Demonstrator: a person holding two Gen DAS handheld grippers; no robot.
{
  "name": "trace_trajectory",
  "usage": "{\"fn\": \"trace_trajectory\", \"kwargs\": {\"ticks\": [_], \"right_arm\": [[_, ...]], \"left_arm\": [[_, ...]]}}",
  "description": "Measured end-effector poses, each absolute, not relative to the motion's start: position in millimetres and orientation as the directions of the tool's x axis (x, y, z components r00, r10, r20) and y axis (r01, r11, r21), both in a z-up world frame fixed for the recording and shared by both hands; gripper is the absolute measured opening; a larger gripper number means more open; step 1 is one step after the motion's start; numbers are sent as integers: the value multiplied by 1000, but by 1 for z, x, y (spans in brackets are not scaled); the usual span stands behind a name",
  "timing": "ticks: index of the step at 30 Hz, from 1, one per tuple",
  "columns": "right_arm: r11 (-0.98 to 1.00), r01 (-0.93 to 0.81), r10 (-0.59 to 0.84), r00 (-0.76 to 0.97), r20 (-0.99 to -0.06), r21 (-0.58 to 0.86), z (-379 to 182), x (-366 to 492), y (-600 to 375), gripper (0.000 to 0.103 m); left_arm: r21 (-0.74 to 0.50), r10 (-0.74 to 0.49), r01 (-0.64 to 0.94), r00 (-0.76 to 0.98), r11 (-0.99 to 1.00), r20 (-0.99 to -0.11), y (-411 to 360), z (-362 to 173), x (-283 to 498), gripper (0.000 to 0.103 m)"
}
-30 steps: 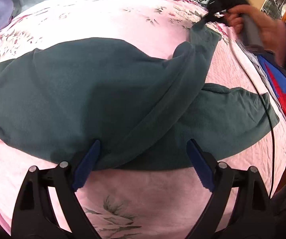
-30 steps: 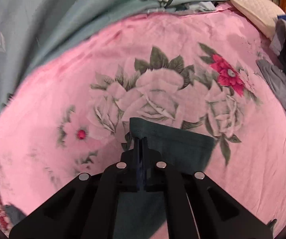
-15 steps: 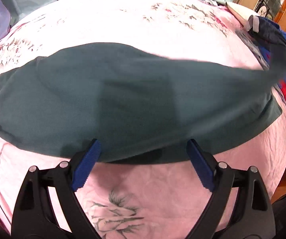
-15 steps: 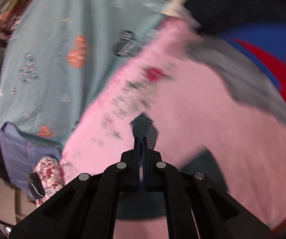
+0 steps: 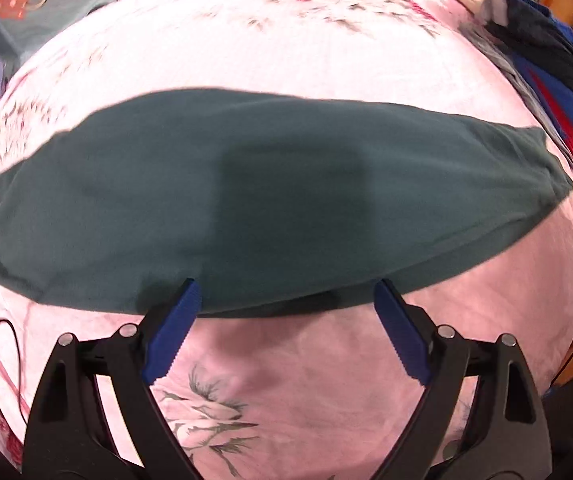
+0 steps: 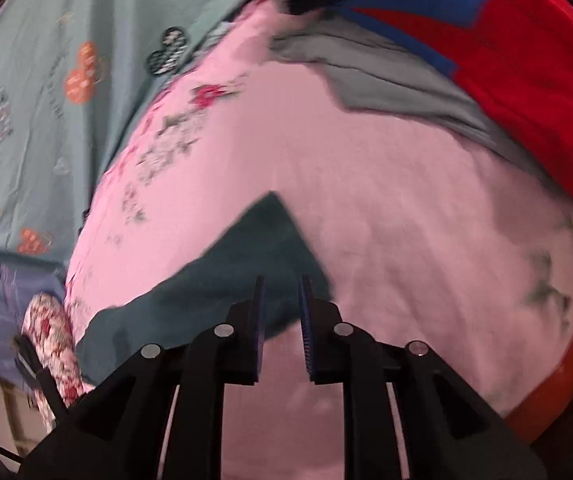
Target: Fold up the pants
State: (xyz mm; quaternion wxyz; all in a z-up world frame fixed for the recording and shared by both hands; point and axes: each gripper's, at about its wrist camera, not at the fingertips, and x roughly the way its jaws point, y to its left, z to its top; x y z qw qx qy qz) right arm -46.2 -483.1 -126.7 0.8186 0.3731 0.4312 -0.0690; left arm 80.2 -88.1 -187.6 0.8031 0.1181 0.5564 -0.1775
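Observation:
The dark green pants (image 5: 286,192) lie flat across the pink flowered bed sheet (image 5: 286,368) as one long folded band. My left gripper (image 5: 285,286) hovers at the band's near edge, open wide, with nothing between its blue pads. In the right wrist view a corner of the pants (image 6: 246,256) rests on the sheet (image 6: 366,200) just beyond my right gripper (image 6: 282,280). Its jaws are opening, a narrow gap shows between them, and the pads do not press on the cloth.
A pile of red, blue and dark clothes (image 6: 526,80) with a grey garment (image 6: 386,80) lies at the bed's right side (image 5: 566,120). A teal patterned blanket (image 6: 46,80) covers the far end. A flowered pillow (image 6: 52,340) and a black cable (image 5: 2,328) sit at the left.
The right gripper swung the raised pant leg across to the right and laid it over the other leg; its shut jaws now show a gap. The left gripper stayed open, shifting slightly.

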Motion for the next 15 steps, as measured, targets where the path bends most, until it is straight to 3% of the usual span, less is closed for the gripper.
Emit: {"fn": "trace_trajectory", "kwargs": {"ticks": [5,9,15], "right_arm": [[898,77,316,568,-760,432,-105,-8,-399,17],[913,-255,403,467,-787,317,-110,15,-309,17],[862,-489,359,395,-846,137,-135,46,-239,17]], "left_arm": [[31,-147,436,369,900,-918,-76,-171,66,90],[46,-109,372,385,927,-916,-42,-166,64,90],[40,-45,216,378,976,-925,23,-168,54,90]]}}
